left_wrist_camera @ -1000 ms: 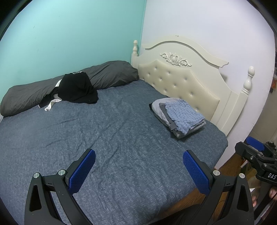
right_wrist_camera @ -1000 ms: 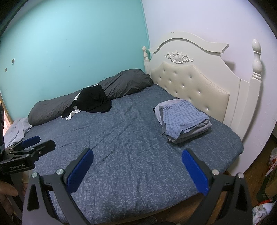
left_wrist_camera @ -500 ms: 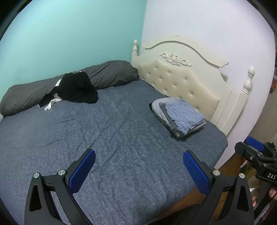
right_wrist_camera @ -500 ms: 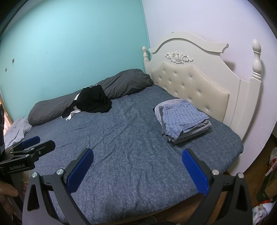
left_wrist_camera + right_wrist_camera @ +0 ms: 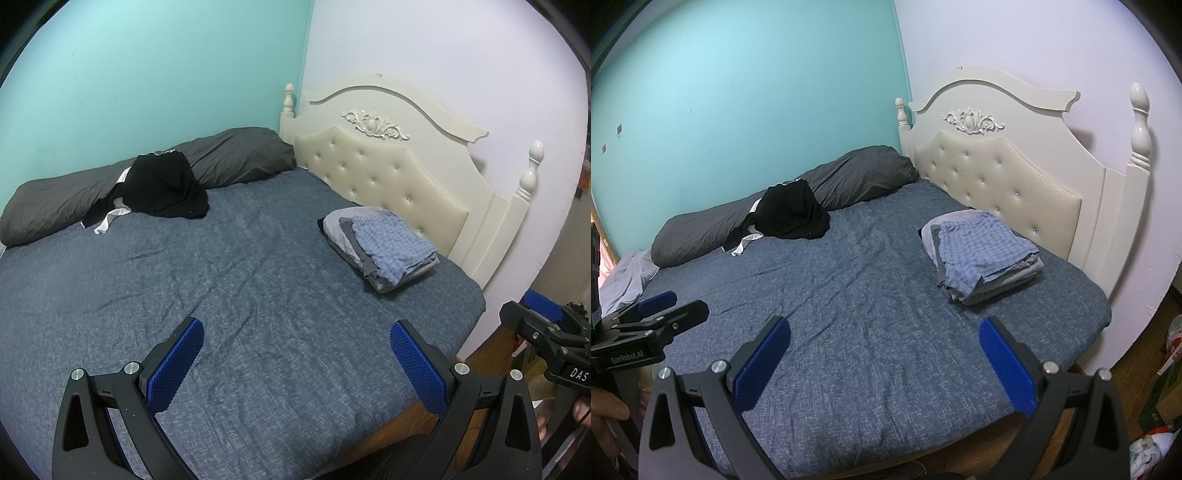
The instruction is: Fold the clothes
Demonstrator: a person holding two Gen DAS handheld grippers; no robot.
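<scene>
A black garment (image 5: pixel 166 186) lies crumpled far ahead-left of both claws, against a grey bolster (image 5: pixel 229 155). A folded stack (image 5: pixel 380 251), checked blue on top, sits ahead-right near the headboard (image 5: pixel 391 177). The left claw (image 5: pixel 295 363) and right claw (image 5: pixel 882 363) hover spread wide and empty over the bedsheet (image 5: pixel 240 295).

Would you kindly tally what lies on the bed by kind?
Folded stacks: 1, the folded stack by the headboard.
Unfolded heaps: 1, the black heap.
Long pillows: 1, the grey pillow.
Total: 3.
</scene>
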